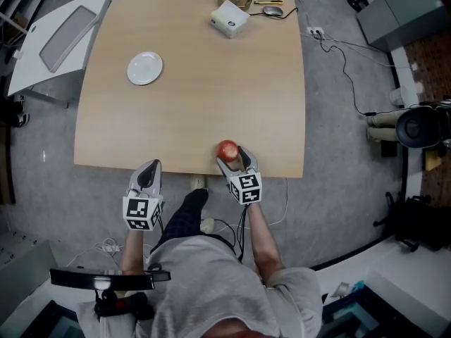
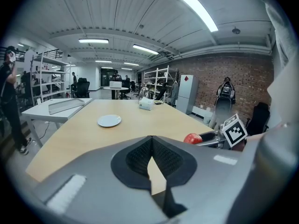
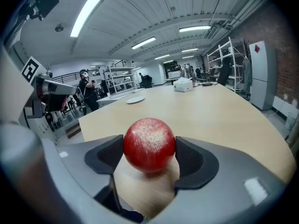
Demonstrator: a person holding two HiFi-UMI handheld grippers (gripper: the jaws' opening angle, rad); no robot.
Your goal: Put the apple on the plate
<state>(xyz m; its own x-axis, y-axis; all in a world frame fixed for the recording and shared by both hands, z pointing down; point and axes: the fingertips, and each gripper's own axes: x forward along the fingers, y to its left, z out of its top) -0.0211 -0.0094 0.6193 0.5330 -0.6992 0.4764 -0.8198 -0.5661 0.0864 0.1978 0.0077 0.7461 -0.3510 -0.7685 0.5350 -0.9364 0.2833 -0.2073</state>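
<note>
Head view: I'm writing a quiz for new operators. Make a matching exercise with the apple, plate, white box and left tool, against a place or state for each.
1. apple
2. plate
3. white box
4. left tool

a. at the far edge of the table
b. shut, nothing in it
c. between the jaws of the right tool
d. bare, on the table's left part

Pairs: 1-c, 2-d, 3-a, 4-b.

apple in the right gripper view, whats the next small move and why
Probably lift the apple just clear of the table. The right gripper's pads look to be against both its sides while it sits by the table's near edge. The plate lies well away, further in and to the left.
</note>
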